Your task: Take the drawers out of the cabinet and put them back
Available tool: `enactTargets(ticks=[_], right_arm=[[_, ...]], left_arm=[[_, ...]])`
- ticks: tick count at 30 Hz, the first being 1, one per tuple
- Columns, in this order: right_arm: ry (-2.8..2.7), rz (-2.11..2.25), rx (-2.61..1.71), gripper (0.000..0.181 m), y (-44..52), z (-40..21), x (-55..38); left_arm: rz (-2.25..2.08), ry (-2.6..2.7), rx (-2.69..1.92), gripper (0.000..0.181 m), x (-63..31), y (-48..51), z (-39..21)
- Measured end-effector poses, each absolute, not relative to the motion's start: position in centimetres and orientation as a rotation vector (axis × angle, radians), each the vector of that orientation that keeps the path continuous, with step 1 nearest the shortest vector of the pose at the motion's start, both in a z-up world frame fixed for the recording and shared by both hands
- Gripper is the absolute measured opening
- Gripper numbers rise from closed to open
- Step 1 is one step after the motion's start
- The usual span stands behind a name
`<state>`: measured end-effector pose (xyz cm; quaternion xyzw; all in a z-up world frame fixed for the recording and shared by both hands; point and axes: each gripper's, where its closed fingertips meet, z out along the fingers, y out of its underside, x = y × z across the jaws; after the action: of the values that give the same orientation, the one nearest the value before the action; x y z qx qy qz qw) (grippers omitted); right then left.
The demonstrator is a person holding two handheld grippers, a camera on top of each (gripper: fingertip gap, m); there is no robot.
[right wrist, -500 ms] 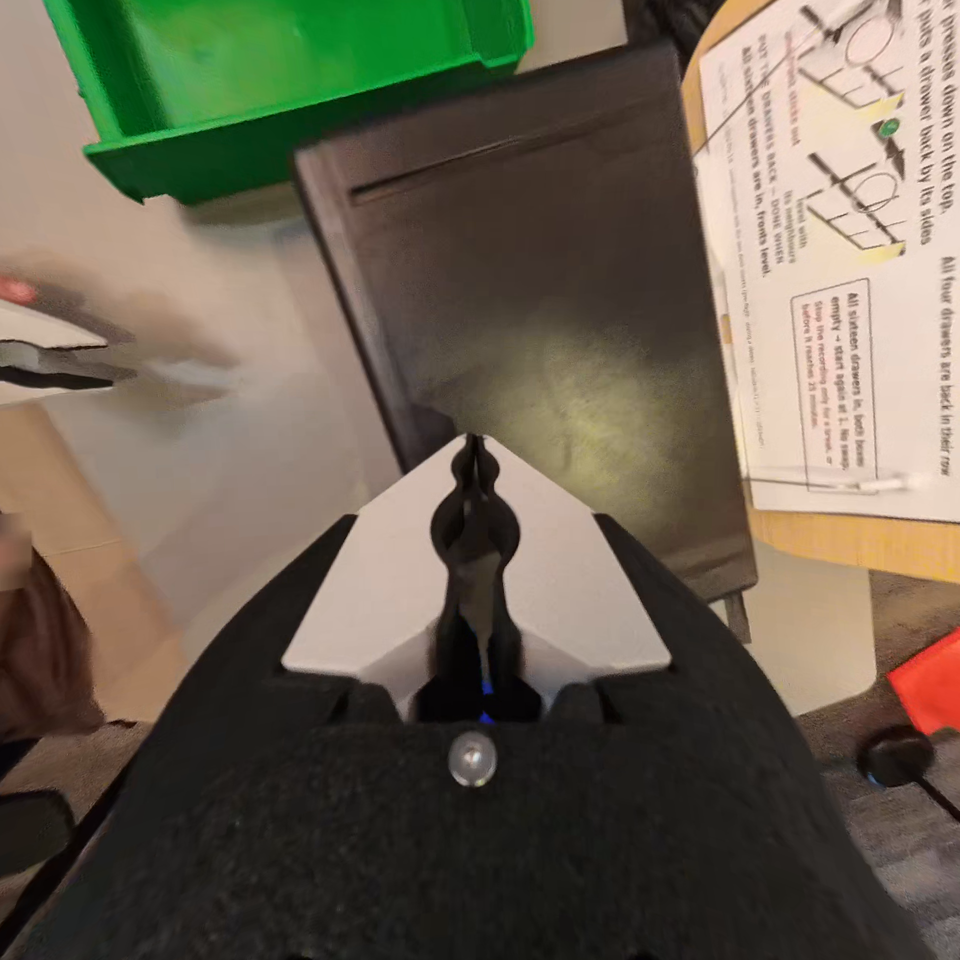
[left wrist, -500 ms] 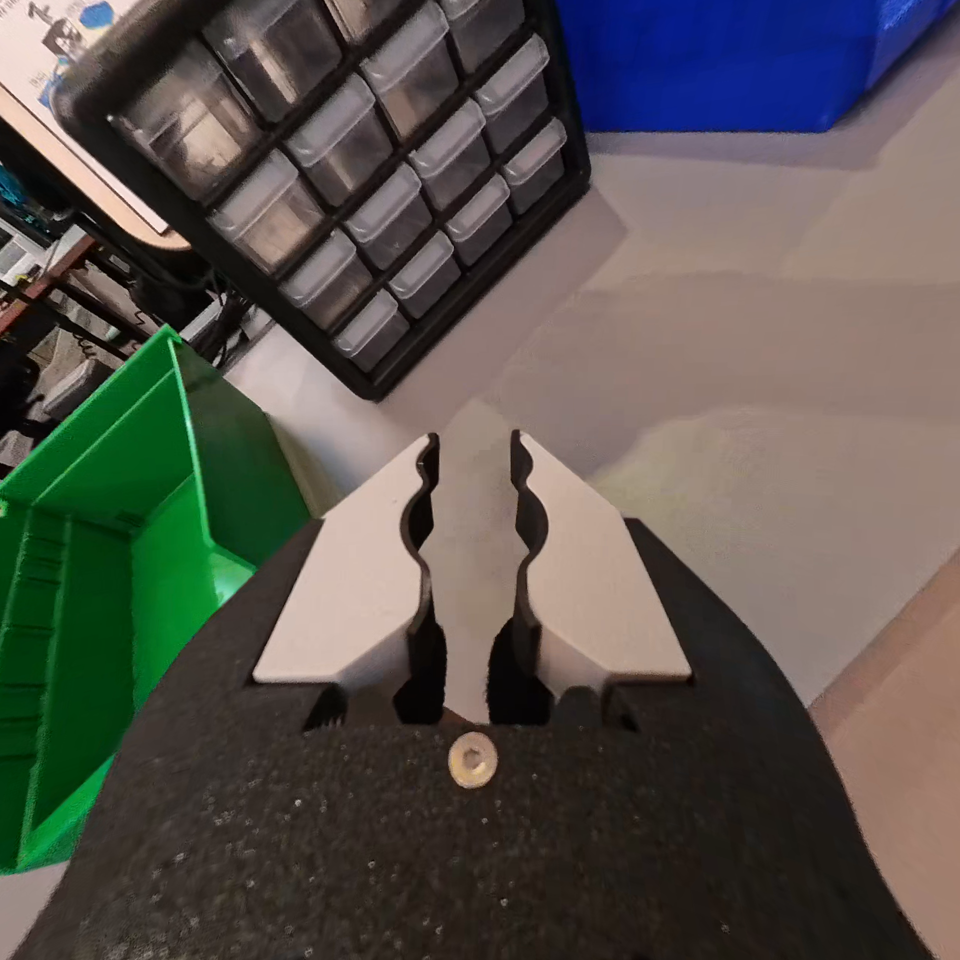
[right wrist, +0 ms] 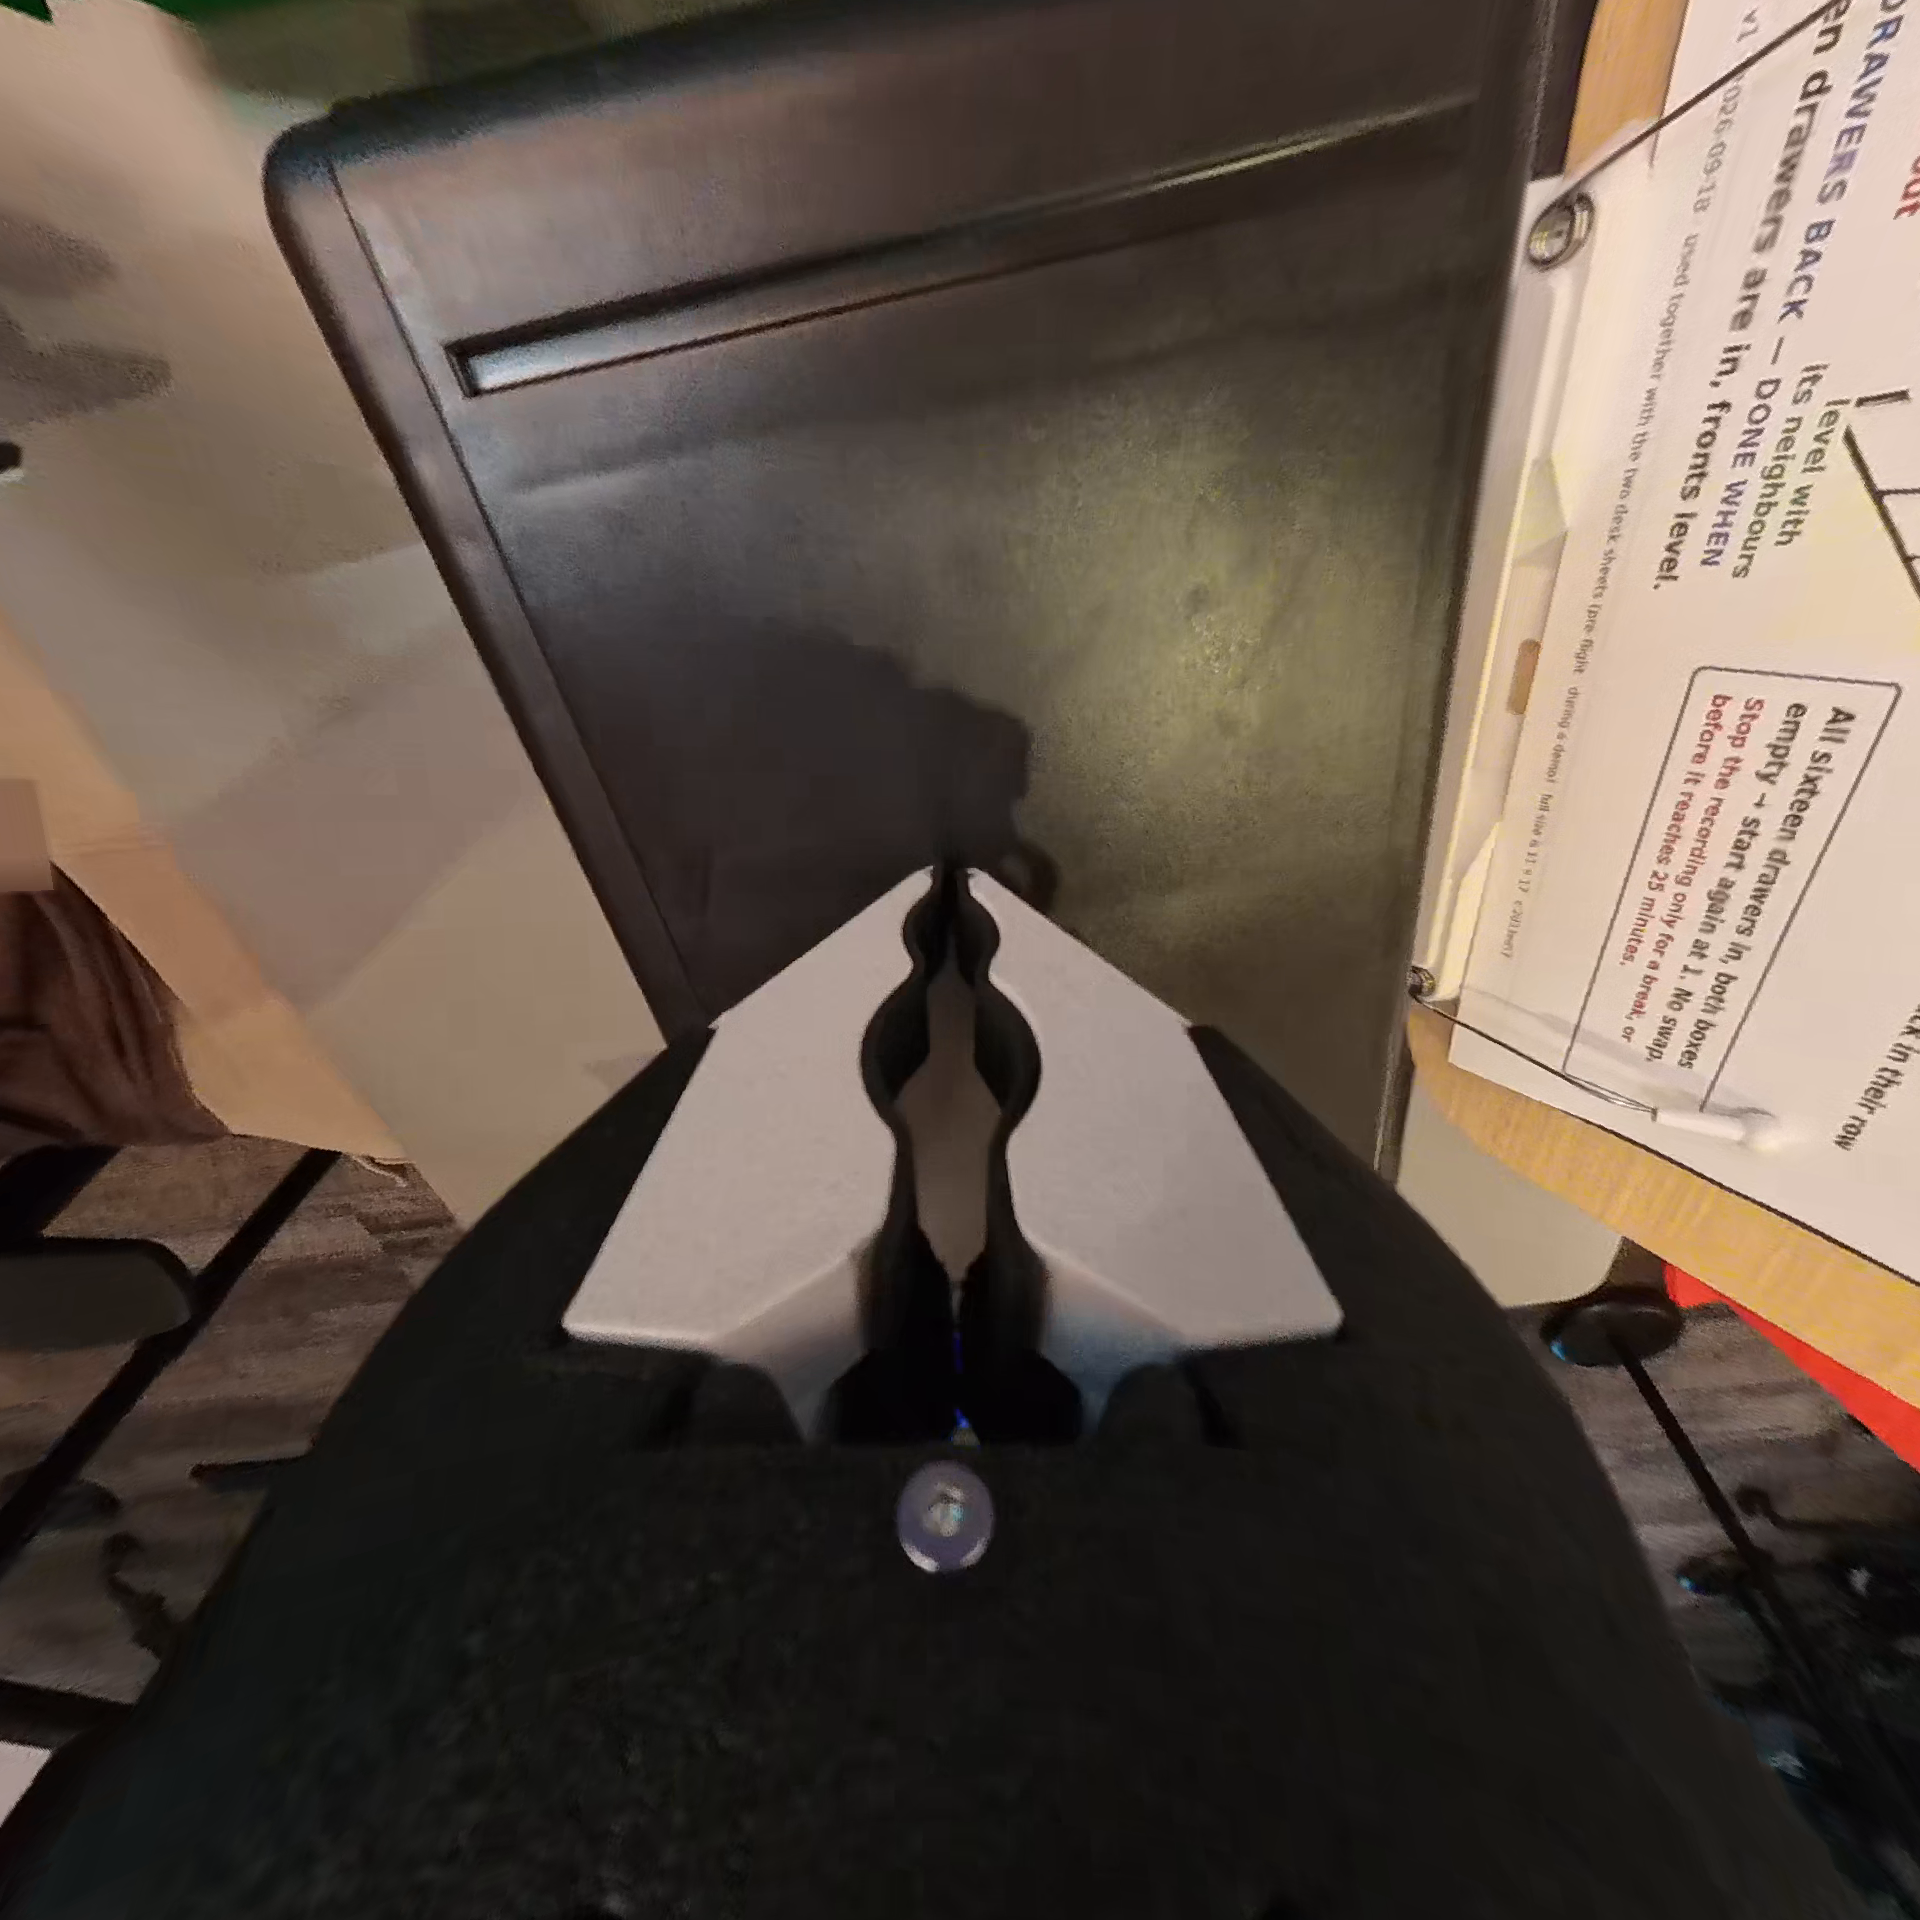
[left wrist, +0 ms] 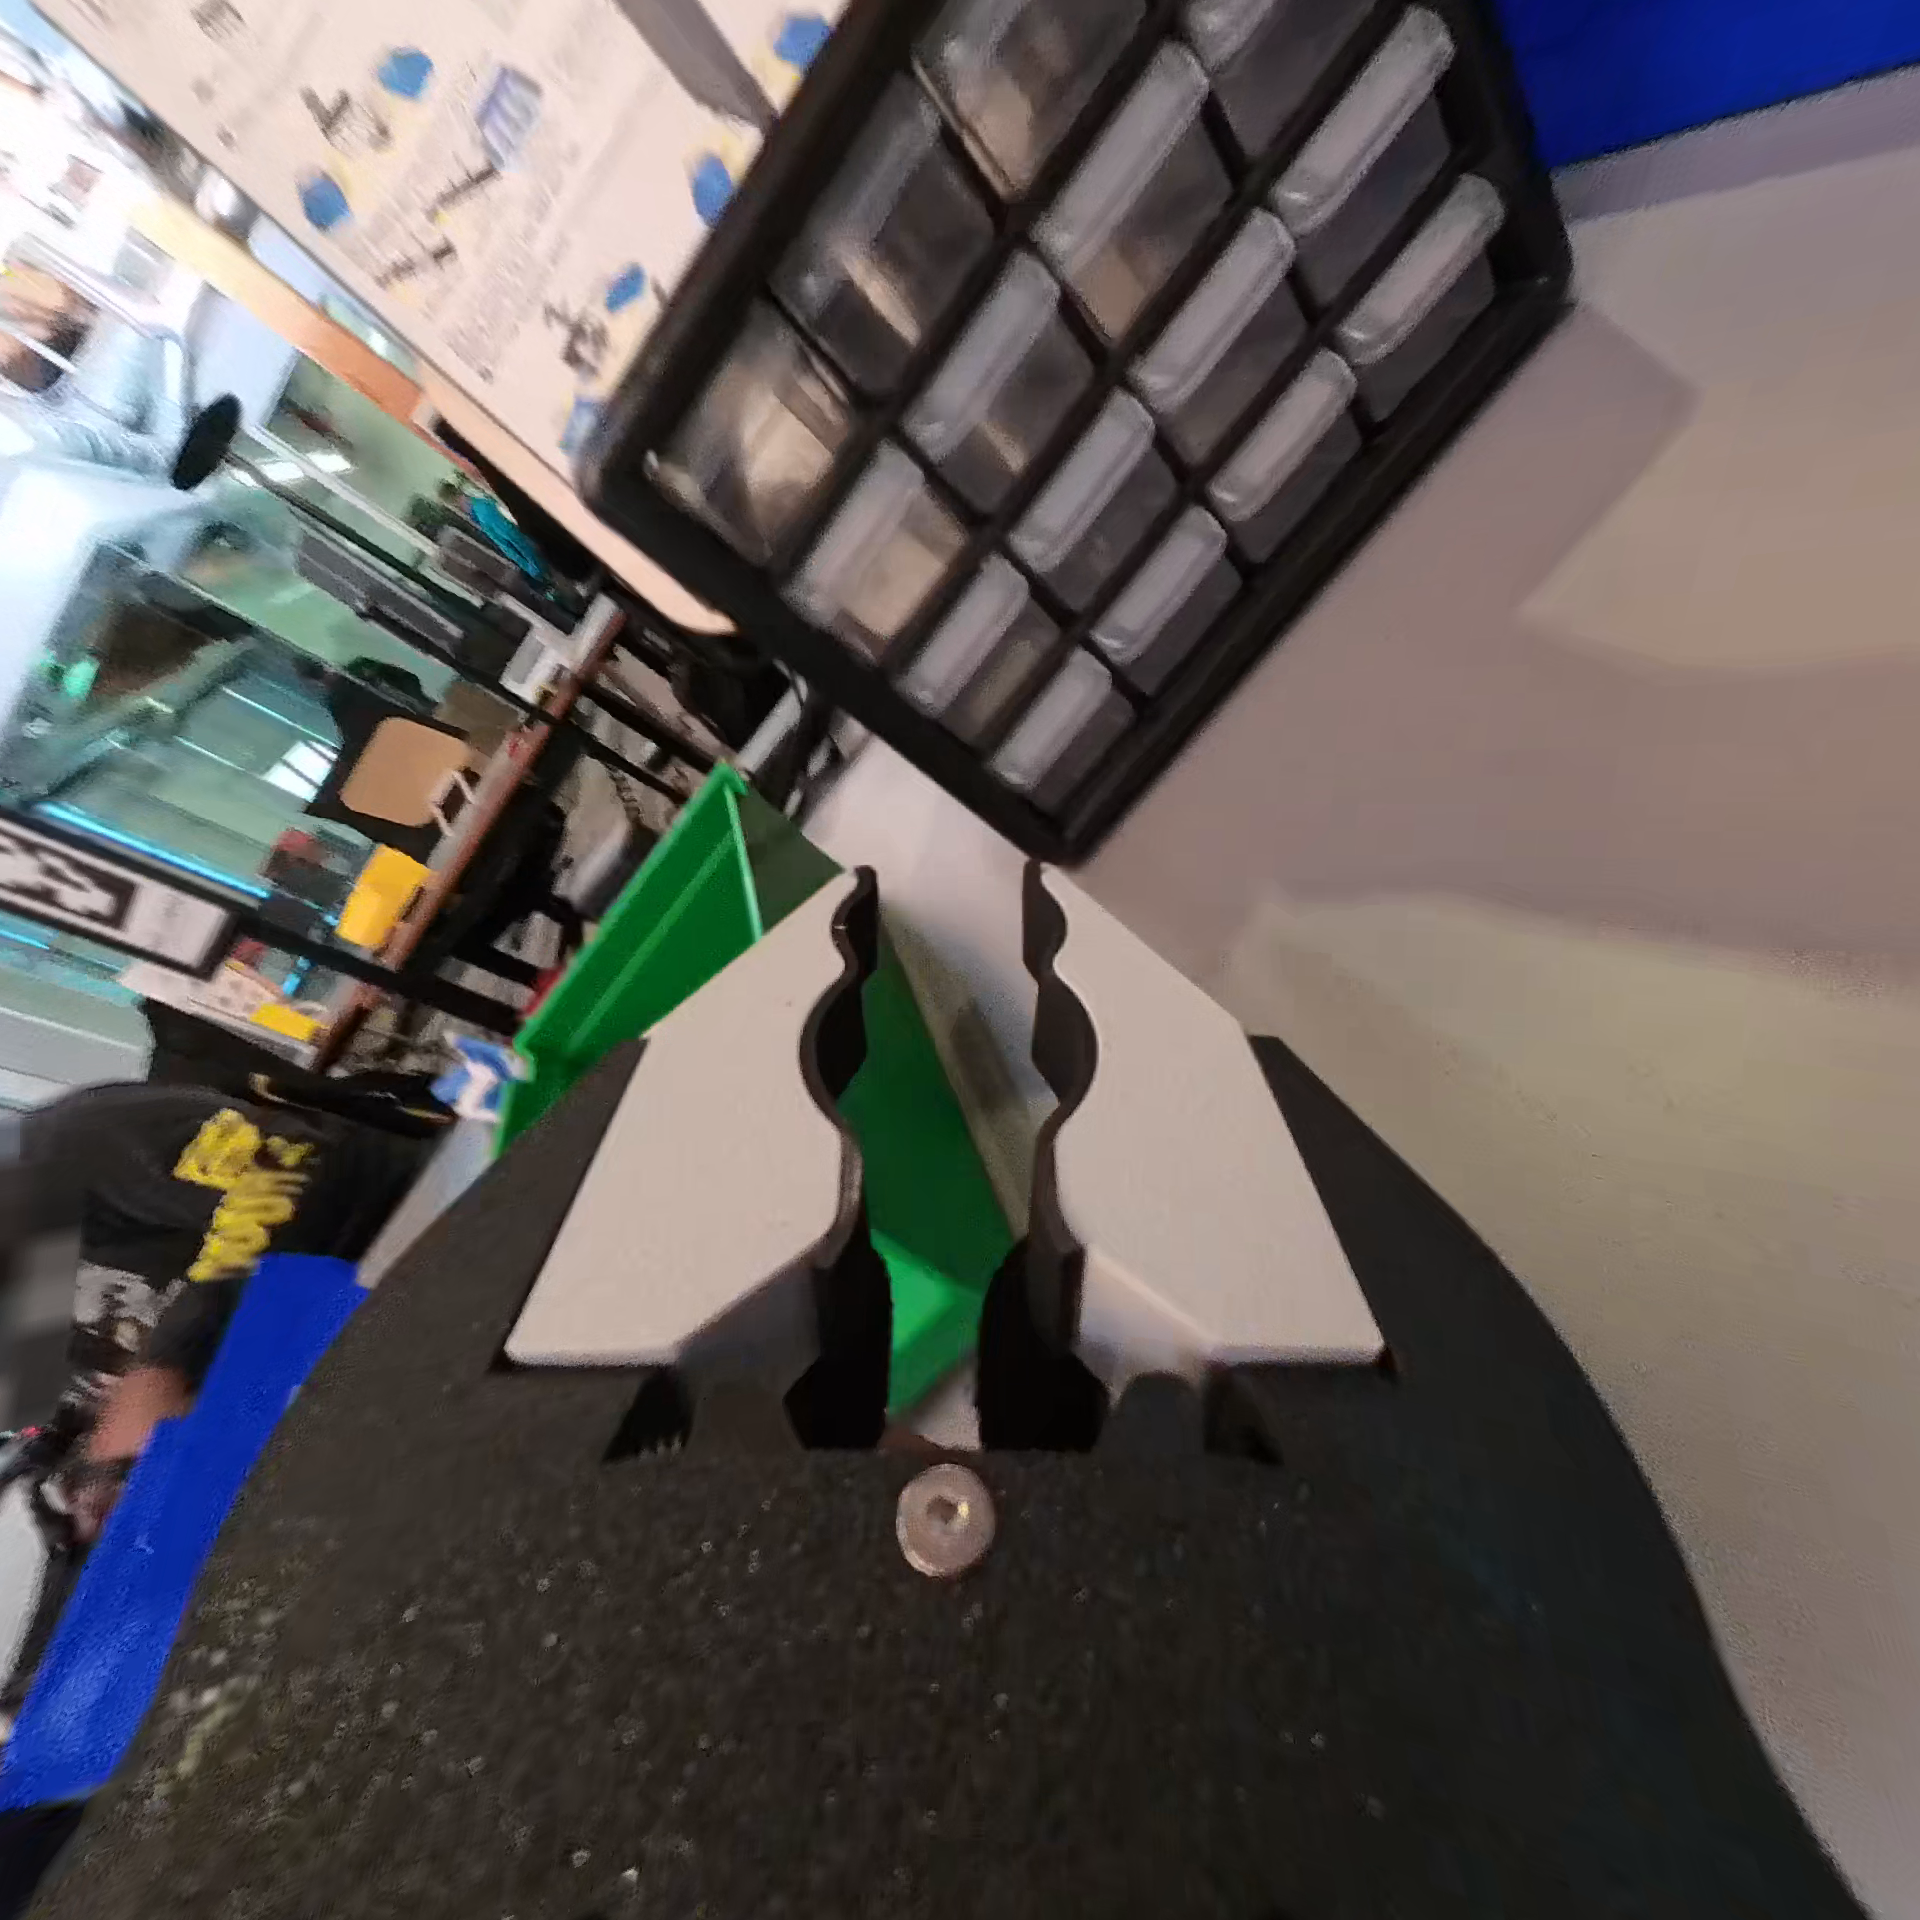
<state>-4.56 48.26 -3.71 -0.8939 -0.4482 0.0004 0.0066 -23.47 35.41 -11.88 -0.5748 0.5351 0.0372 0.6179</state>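
Up close, the left gripper (left wrist: 948, 904) holds nothing, its jaws parted with a green bin (left wrist: 665, 925) showing through the gap and just beyond its left finger, while the black cabinet (left wrist: 1538, 301) stands farther ahead and to the right on the pale table (left wrist: 1558, 935), its clear drawers (left wrist: 1091, 520) all seated in their slots. Meanwhile the right gripper (right wrist: 951, 883) is pinched together at the tips and empty, hanging over the cabinet's plain black top panel (right wrist: 935, 468), with a printed instruction sheet (right wrist: 1714, 727) lying off to its right.
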Motion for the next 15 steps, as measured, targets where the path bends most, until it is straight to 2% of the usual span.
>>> enactTargets(ticks=[7,15], right_arm=[[-1.476,-0.142,-2.812,0.0,48.3,-3.7,-4.6],[-1.399,-0.082,-2.85,0.0,48.3,-3.7,-4.6]], left_arm=[[0.418,1.176,-1.012,0.017,-18.7,40.8,-4.9],[0.78,1.317,-0.73,0.019,-13.8,44.7,-5.1]])
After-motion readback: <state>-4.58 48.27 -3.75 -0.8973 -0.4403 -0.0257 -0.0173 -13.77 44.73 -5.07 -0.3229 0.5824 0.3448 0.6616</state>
